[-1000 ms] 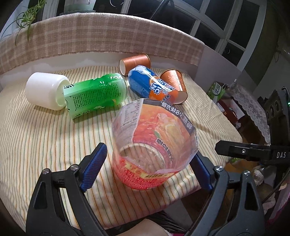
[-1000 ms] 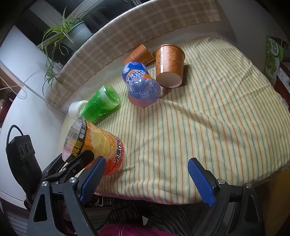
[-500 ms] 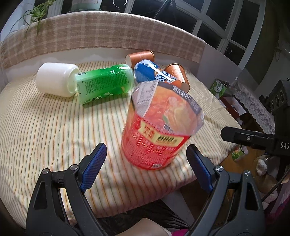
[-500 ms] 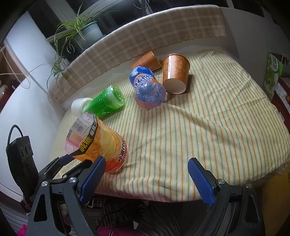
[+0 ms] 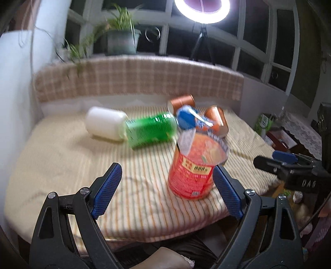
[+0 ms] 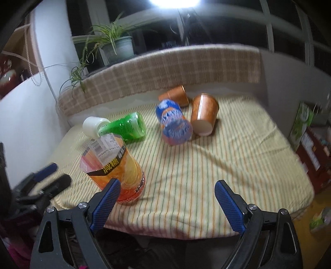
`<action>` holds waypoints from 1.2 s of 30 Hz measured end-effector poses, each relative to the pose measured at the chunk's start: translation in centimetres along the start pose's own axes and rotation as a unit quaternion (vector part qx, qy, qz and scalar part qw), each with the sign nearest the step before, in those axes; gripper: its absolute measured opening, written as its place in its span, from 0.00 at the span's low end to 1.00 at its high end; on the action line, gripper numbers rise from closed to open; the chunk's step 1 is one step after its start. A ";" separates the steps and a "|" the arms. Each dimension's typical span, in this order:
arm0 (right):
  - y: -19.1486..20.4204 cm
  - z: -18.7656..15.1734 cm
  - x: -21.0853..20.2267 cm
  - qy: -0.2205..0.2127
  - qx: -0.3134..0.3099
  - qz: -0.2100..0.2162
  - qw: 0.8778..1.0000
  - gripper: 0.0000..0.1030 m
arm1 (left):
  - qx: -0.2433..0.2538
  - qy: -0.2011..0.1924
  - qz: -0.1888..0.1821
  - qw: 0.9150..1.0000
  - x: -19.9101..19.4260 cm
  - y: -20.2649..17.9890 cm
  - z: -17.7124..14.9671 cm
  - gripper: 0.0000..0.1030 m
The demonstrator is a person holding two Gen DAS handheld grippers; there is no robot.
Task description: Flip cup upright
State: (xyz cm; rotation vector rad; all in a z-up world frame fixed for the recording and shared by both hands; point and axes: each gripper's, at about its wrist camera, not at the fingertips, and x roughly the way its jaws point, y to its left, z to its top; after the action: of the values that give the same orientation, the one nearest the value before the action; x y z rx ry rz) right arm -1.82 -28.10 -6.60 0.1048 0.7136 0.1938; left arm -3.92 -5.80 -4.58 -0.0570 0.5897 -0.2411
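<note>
Left wrist view took in a table (image 5: pixel 62 165) under a yellow striped cloth (image 6: pixel 238 165), backed by a low ledge draped in checked beige fabric (image 5: pixel 144 80), with a potted spider plant (image 5: pixel 120 39) on the sill, dark window panes behind, and a glowing ring light (image 5: pixel 201 10) on a tripod. A white wall closed the left side; cluttered shelves and a green carton (image 6: pixel 301 122) stood beyond the table's right edge. The orange cup (image 5: pixel 194 167) stood upright on its base near the front edge, mouth up, just inside the right finger of the left tongs (image 5: pixel 167 188), which were spread wide and gripped nothing. In the right wrist view the same cup (image 6: pixel 115 165) stood beside the left finger of the right tongs (image 6: pixel 165 202), also spread wide and empty; whether that finger touched it I could not tell. Farther back lay a white cup (image 5: pixel 105 124) with a green cup (image 5: pixel 151 130) on its side against its mouth, a blue cup (image 6: pixel 173 122) on its side, and two copper-brown paper cups (image 6: pixel 203 113), both tipped over near the ledge. The cloth's front-right stretch lay bare between the blue cup and the front edge, and the front-left corner in the left wrist view was likewise bare. Both views were blurred.
</note>
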 end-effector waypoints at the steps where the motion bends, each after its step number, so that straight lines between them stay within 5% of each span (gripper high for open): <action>1: 0.4 0.0 -0.3 -0.009 -0.008 -0.004 1.000 0.97 | 0.002 -0.006 0.005 1.000 -0.4 0.0 0.1 0.89; 5: 1.7 -0.3 -1.0 -0.030 -0.035 -0.013 0.999 0.99 | 0.004 -0.032 0.018 0.999 -1.6 -0.1 0.5 1.00; 14: 3.0 -0.9 -1.5 -0.046 -0.049 -0.016 0.998 1.00 | 0.012 -0.061 0.046 0.997 -3.4 -0.2 0.8 1.00; 36: 3.1 -0.8 -1.3 -0.047 -0.047 -0.013 0.998 1.00 | 0.004 -0.058 0.051 0.997 -3.5 0.0 1.0 1.00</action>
State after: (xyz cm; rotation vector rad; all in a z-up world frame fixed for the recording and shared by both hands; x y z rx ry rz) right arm -3.69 -25.31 -5.88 0.0150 0.6113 0.1955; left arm -6.17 -4.95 -1.88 -0.0322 0.4738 -0.1402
